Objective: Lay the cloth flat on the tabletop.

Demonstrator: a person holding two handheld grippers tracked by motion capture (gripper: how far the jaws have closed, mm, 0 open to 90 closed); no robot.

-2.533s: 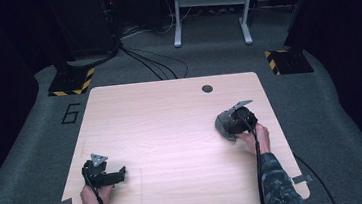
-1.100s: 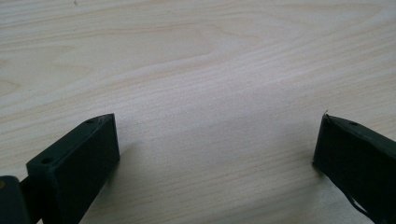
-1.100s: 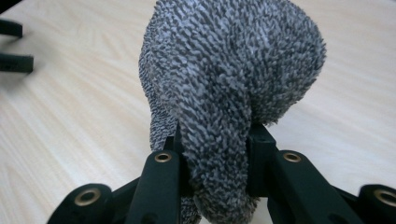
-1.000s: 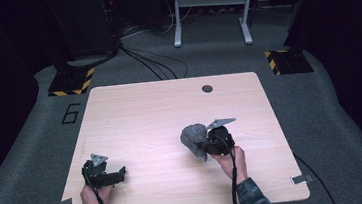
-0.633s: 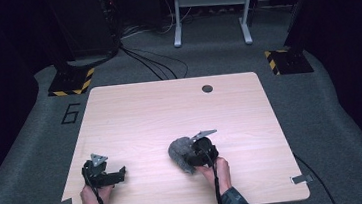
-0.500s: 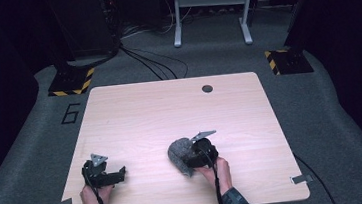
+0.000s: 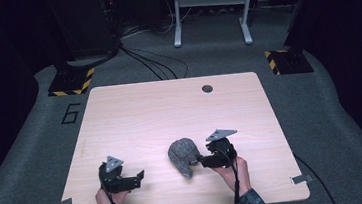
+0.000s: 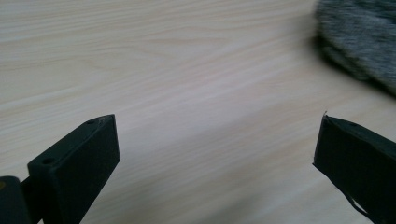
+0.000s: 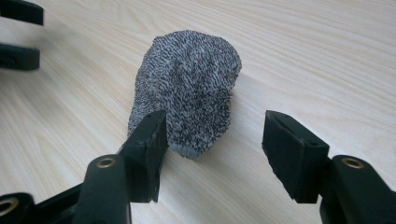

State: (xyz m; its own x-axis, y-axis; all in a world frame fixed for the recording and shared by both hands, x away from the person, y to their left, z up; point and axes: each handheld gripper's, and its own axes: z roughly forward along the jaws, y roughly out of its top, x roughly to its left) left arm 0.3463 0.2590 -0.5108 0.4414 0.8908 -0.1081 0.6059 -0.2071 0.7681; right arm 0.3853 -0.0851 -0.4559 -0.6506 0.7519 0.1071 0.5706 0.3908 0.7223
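Hand-held gripper (image 7: 198, 161) agape, wooden table (image 7: 135, 116), grey carpet (image 7: 33, 151)

Right gripper (image 9: 212, 135): jaws parted, just been opening, pads clear of cloth | grey knitted cloth (image 9: 189, 88): bunched in a mound on table (image 9: 327, 56), near end lying between the jaws, beside the left-hand jaw | left gripper (image 9: 18, 35): black jaws at upper left, apart from cloth

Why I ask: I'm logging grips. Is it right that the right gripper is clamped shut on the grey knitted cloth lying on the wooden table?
Not quite. The right gripper has just opened; its jaws stand apart, released from the grey knitted cloth on the wooden table, as the right gripper view shows.
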